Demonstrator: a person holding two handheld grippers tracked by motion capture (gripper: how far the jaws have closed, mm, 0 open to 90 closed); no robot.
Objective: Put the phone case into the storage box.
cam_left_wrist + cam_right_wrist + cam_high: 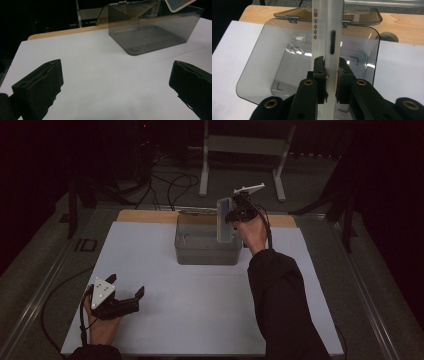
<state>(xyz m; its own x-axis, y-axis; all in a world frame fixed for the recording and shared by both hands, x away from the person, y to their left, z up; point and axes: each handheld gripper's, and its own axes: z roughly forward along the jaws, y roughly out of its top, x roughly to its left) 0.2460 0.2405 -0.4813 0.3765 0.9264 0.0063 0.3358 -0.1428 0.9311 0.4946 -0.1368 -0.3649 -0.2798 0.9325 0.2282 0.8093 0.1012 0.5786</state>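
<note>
**Thin tablet pinched on edge over the open box**

The white table [165, 320] stretches under me, and toward its far side sits the smoky clear box [207, 245], lid hinged back behind it. My right gripper [331, 72] hangs over the box, its jaws pressed on the two flat faces of a slim, pale tablet [329, 37], held upright on edge above the box's open mouth. It looks stiff and light, but smooth and slippery, with a glass face that I judge fragile; the flat faces near one end, where my pads sit now, seem the safest hold, since the narrow rim offers little to grab. My left gripper [122, 302] rests near the table's front corner, well apart from the box, jaws spread wide on nothing.
</note>
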